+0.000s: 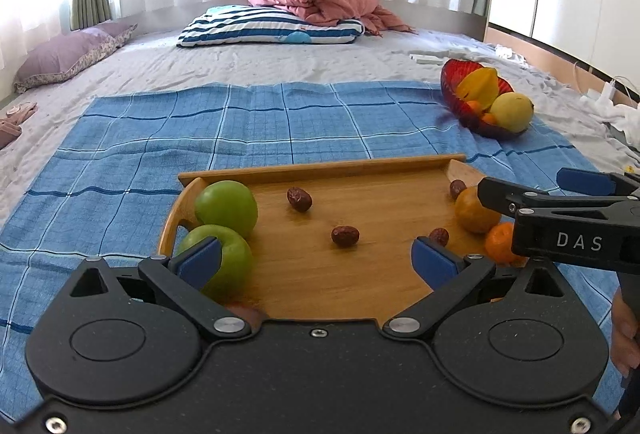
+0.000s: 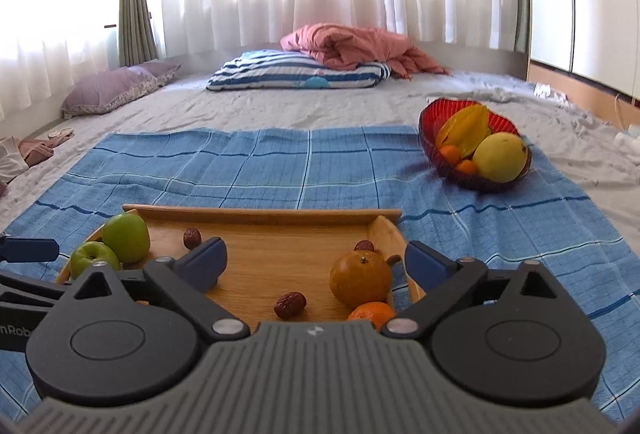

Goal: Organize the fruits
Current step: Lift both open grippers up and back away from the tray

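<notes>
A wooden tray (image 1: 320, 168) (image 2: 264, 215) lies on a blue checked cloth (image 1: 120, 162) (image 2: 200, 170). It holds two green apples (image 1: 226, 208) (image 2: 126, 236) at its left, an orange (image 1: 474, 212) (image 2: 360, 278) and a small tangerine (image 1: 500, 242) (image 2: 372, 312) at its right, and several red dates (image 1: 345, 235) (image 2: 290, 304). My left gripper (image 1: 316, 260) stands open over the tray's near side with nothing between its fingers. My right gripper (image 2: 316, 262) is open too, the orange lying between its fingers untouched. The right gripper also shows at the right edge of the left wrist view.
A red glass bowl (image 1: 452, 74) (image 2: 430, 118) with a starfruit, a yellow mango and small oranges sits at the cloth's far right corner. Farther back on the bed lie a striped pillow (image 1: 272, 28) (image 2: 296, 74), a pink blanket and a purple cushion (image 1: 68, 56).
</notes>
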Demonstrator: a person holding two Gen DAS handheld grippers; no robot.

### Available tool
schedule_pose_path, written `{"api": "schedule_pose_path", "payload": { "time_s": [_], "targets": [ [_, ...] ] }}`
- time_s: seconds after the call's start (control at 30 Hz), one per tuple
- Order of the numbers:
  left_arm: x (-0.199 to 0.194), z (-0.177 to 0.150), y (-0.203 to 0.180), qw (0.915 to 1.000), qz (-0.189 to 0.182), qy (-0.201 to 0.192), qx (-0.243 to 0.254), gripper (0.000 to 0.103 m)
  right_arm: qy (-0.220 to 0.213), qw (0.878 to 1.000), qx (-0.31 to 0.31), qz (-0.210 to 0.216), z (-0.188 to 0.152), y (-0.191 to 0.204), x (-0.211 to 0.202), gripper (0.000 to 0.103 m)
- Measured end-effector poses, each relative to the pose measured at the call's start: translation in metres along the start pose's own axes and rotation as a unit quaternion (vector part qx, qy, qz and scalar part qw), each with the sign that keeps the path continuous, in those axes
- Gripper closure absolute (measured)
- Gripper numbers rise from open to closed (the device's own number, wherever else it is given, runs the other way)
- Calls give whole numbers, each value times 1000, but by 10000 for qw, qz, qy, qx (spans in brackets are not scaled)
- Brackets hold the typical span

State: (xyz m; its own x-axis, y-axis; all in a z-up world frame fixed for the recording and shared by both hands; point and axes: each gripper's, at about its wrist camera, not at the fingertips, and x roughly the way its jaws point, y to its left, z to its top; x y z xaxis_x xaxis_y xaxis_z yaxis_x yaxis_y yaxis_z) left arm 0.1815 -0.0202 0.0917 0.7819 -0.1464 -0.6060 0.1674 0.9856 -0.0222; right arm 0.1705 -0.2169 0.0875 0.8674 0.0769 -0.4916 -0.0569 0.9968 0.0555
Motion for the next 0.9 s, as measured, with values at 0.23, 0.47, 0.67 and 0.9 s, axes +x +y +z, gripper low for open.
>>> {"api": "schedule_pose_path", "payload": {
  "time_s": [0.23,0.47,0.67,0.9],
  "targets": [
    [-14,-14,0,10000,-48,-76,-17,1,-190,9998,-8,-35,-12,4,-15,0],
    [-25,-25,0,9998,-159,-127,-87,1,-361,9993,-19,-97,-23,5,-28,0],
    [-32,-34,0,9996,-153,-205,-103,1,-480,9987,-4,-140,-31,6,-36,0],
    [-36,-52,2,9996,-77,-237,-164,1,-624,9977,68,-240,-47,4,-41,0]
  ]
}}
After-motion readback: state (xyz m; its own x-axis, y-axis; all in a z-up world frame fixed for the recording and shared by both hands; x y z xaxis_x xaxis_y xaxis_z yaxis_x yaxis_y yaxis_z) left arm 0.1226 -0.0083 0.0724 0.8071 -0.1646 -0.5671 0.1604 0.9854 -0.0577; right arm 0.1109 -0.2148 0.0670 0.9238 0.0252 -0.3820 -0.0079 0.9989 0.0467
